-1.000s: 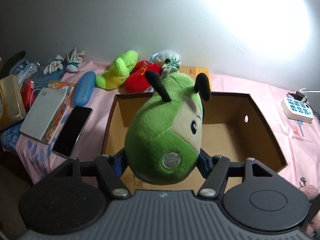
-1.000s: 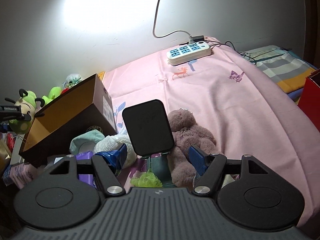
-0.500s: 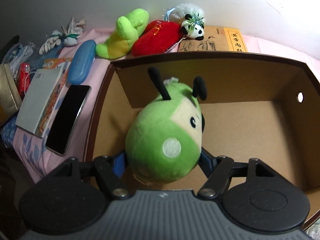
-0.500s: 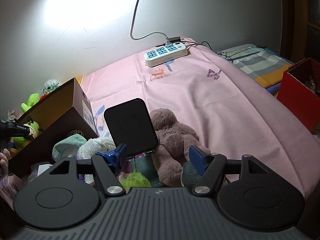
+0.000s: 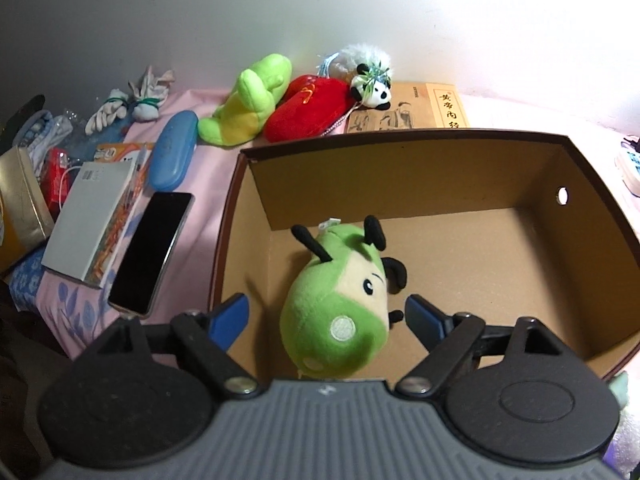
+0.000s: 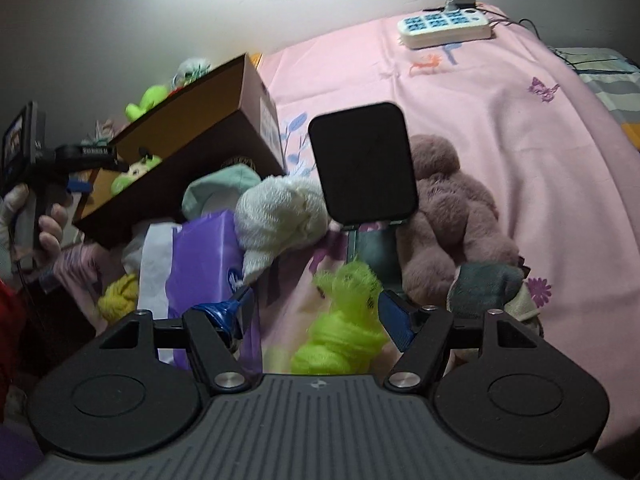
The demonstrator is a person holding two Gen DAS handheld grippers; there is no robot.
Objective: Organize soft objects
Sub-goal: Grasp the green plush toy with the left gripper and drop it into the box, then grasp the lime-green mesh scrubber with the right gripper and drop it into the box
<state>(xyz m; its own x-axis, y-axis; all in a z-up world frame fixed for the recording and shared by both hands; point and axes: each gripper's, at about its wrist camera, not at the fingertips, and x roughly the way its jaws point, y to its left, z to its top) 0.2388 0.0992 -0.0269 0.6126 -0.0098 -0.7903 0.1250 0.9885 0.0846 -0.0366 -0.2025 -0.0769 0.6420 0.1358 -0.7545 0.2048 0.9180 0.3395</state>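
Pink sheet | left hand-held gripper opening, green plush released | right hand-held gripper apparently unclenched

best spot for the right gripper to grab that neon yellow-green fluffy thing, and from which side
Grip the neon yellow-green fluffy thing across its thick lower bundle, coming down from above. The right gripper already has it between its open fingers, clear of the black stand behind. The upper end is loose, wispy fringe that would likely slip; the bunched middle looks denser and narrow enough to pinch.
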